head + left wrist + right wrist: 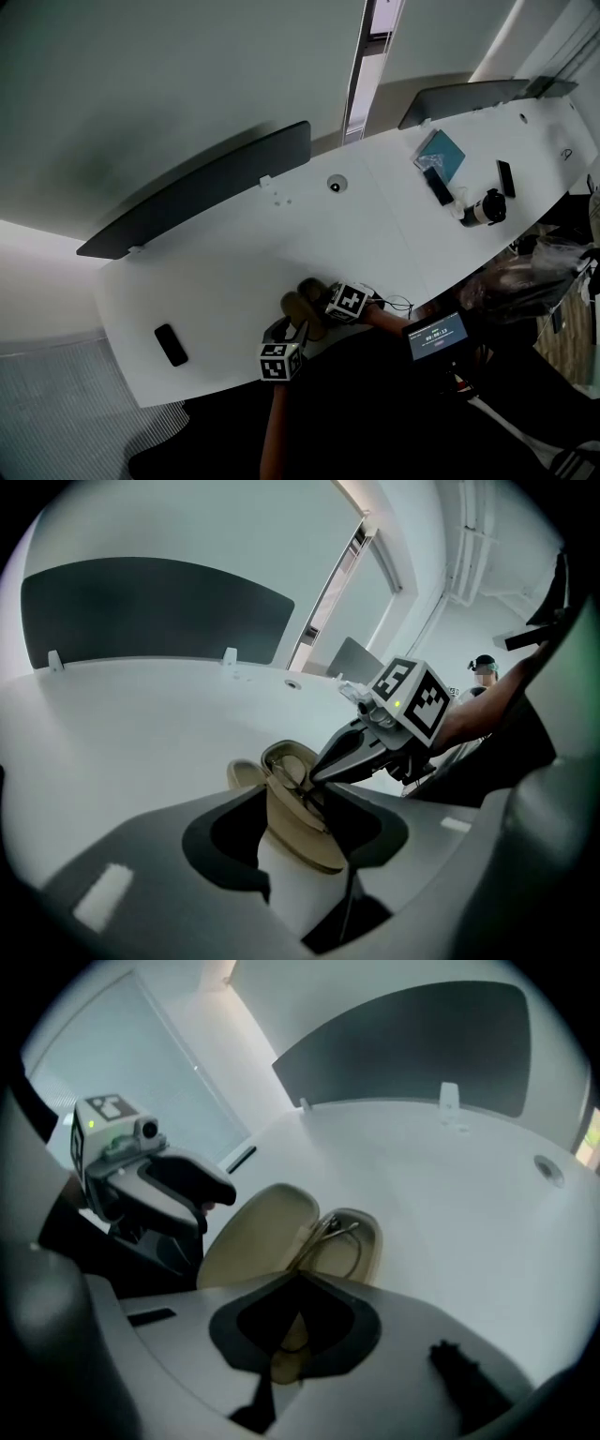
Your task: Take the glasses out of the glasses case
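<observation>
An open beige glasses case (302, 302) lies near the table's front edge. In the left gripper view one half of the case (302, 836) sits between the jaws of my left gripper (302, 810), which grips it. The thin-framed glasses (292, 772) rest inside the case. My right gripper (317, 776) reaches in from the right, its tips closed on them. In the right gripper view my right gripper (298, 1281) is shut at the glasses' thin temple (334, 1232), with the raised lid (255, 1234) to the left. The left gripper (217, 1192) stands beside the lid.
On the white table (281, 253) a black phone (171, 344) lies at the front left. A teal book (441, 153), another phone (437, 186) and a black and white object (484, 208) lie at the far right. Dark dividers (206, 192) line the back edge.
</observation>
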Demonstrator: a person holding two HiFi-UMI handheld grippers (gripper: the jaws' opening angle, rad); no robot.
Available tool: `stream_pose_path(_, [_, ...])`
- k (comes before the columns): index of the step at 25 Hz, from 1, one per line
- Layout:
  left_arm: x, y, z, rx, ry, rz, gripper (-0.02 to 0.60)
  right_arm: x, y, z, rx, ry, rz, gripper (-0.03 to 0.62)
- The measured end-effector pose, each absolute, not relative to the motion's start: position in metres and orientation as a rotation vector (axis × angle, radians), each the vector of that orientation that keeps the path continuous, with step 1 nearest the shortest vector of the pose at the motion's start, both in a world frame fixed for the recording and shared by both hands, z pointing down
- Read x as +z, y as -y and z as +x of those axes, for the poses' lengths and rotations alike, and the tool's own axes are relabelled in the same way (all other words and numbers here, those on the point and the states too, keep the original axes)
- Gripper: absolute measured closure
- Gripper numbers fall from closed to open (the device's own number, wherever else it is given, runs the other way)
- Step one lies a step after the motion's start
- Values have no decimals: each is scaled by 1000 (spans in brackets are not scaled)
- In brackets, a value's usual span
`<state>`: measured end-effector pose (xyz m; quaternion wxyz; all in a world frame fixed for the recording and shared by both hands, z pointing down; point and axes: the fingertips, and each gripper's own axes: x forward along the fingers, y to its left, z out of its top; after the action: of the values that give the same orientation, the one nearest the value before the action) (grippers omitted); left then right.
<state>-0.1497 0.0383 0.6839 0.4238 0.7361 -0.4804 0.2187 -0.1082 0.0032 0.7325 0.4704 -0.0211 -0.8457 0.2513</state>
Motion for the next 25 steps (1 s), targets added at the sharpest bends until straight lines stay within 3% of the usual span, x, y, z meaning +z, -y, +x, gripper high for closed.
stream_pose_path(6, [678,-38,-149,521,1223,1828,383,722,-13,-128,842,1997,-44,582])
stream_pose_path(9, [677,-46,-152,539,1228,1811,383,731,-18,-135,875,1947,-58,537])
stream_pose_path(12, [680,-52,-156,534,1245,1795,383,740,-18,-139,1028,1890,-40,537])
stream_pose_path(14, [682,-56,-159,527,1253,1782,383,744,-17,-140,1080,1870,-46,583])
stream_pose_path(25, [678,-44,-160,480,1270,1781,385,695,-7,-144,1234,2113,-142,585])
